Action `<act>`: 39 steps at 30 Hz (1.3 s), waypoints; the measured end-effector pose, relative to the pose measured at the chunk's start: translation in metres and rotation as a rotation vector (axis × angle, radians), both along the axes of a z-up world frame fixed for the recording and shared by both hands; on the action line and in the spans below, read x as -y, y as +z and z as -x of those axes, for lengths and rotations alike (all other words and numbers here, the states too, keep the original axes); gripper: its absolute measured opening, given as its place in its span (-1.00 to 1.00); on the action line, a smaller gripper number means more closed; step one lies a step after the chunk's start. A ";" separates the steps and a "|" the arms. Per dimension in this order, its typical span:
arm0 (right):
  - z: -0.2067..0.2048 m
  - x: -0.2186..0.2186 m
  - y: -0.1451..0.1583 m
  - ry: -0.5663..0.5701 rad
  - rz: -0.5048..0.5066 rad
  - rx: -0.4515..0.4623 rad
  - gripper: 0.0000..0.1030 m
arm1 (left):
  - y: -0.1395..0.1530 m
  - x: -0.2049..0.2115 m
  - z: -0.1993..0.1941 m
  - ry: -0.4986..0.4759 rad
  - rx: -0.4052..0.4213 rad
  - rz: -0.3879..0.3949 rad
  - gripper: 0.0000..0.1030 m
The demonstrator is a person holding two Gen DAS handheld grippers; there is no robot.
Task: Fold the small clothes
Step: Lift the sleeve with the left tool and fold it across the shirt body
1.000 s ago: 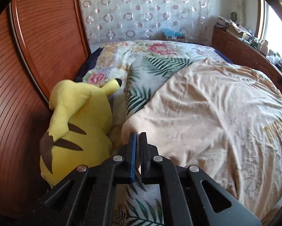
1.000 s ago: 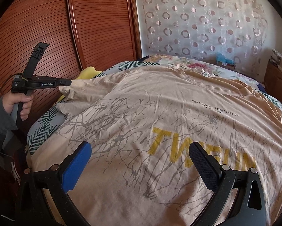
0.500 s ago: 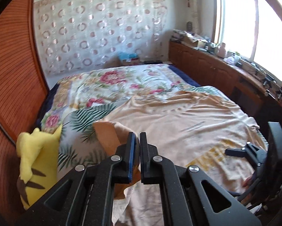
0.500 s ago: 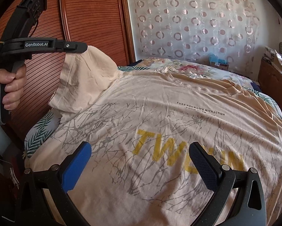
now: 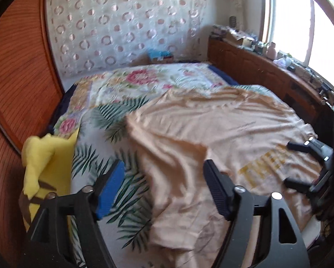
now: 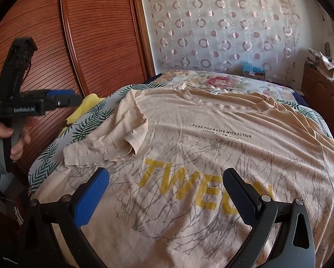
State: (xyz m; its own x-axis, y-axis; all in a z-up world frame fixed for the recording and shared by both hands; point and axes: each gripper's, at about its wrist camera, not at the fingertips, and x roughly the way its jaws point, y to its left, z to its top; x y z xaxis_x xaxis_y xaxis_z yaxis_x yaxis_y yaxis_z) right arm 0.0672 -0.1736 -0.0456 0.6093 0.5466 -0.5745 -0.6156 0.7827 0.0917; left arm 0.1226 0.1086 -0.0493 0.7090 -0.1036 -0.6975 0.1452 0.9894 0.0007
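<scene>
A peach T-shirt (image 6: 211, 147) with yellow letters and grey branch print lies spread on the bed; it also shows in the left wrist view (image 5: 222, 134). Its left sleeve (image 6: 120, 134) lies folded inward onto the shirt body. My left gripper (image 5: 164, 185) is open and empty above the shirt's left edge; it also shows in the right wrist view (image 6: 62, 98), held in a hand off the bed's left side. My right gripper (image 6: 167, 192) is open and empty, hovering over the shirt's lower front; it also shows in the left wrist view (image 5: 309, 163).
A floral bedspread (image 5: 126, 89) covers the bed. A yellow plush toy (image 5: 46, 156) sits at the bed's left edge against a wooden sliding wardrobe (image 6: 88, 44). A cluttered wooden sideboard (image 5: 267, 67) runs along the right under the window.
My left gripper lifted the sleeve, carried it inward over the shirt, opened and let it drop. The sleeve now lies folded on the shirt. My right gripper stayed open, barely moving.
</scene>
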 end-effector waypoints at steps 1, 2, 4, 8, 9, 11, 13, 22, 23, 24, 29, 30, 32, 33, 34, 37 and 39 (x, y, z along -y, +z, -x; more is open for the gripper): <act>-0.003 0.002 0.002 0.011 0.000 0.000 0.92 | -0.010 -0.007 0.001 0.013 -0.020 -0.003 0.50; -0.003 -0.002 0.002 0.024 0.006 0.001 0.87 | -0.017 -0.013 0.000 0.022 -0.040 -0.003 0.50; -0.005 -0.009 0.002 0.045 0.019 0.004 0.78 | -0.035 -0.026 -0.002 0.053 -0.078 -0.008 0.50; -0.014 -0.029 0.001 0.093 0.041 -0.004 0.38 | -0.055 -0.045 -0.003 0.103 -0.116 -0.005 0.50; -0.017 -0.034 0.001 0.107 0.047 -0.010 0.34 | -0.059 -0.047 -0.003 0.109 -0.119 -0.002 0.50; -0.025 -0.045 0.000 0.146 0.060 -0.037 0.05 | -0.063 -0.051 -0.003 0.116 -0.127 0.005 0.50; -0.033 -0.058 -0.001 0.174 0.076 -0.048 0.01 | -0.068 -0.052 -0.004 0.123 -0.138 -0.002 0.50; -0.073 -0.105 -0.017 0.197 0.198 -0.075 -0.35 | -0.074 -0.054 -0.002 0.117 -0.127 -0.004 0.61; -0.076 -0.108 -0.019 0.181 0.221 -0.072 -0.37 | -0.074 -0.054 -0.003 0.115 -0.128 -0.004 0.62; -0.078 -0.112 -0.021 0.168 0.246 -0.070 -0.40 | -0.075 -0.055 -0.004 0.116 -0.129 -0.004 0.63; -0.083 -0.117 -0.023 0.180 0.259 -0.064 -0.87 | -0.074 -0.055 -0.005 0.122 -0.132 -0.002 0.67; -0.083 -0.116 -0.022 0.173 0.259 -0.055 -0.88 | -0.074 -0.055 -0.005 0.122 -0.131 -0.004 0.68; -0.080 -0.113 -0.022 0.164 0.233 -0.052 -0.92 | -0.074 -0.055 -0.005 0.122 -0.132 -0.002 0.68; -0.079 -0.109 -0.021 0.150 0.226 -0.048 -0.93 | -0.075 -0.055 -0.005 0.122 -0.132 -0.002 0.68; -0.080 -0.104 -0.020 0.136 0.220 -0.047 -0.93 | -0.074 -0.055 -0.005 0.122 -0.132 -0.002 0.68; -0.079 -0.093 -0.016 0.110 0.195 -0.053 -0.92 | -0.075 -0.055 -0.005 0.122 -0.132 -0.002 0.68; -0.077 -0.090 -0.015 0.093 0.200 -0.039 -0.92 | -0.074 -0.055 -0.005 0.122 -0.132 -0.003 0.68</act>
State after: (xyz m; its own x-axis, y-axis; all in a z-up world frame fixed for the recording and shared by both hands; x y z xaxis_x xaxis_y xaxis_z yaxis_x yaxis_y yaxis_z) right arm 0.1440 -0.0841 -0.0607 0.5369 0.4720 -0.6993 -0.6849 0.7278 -0.0346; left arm 0.1279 0.1635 -0.1237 0.6187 -0.0199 -0.7854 0.0229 0.9997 -0.0073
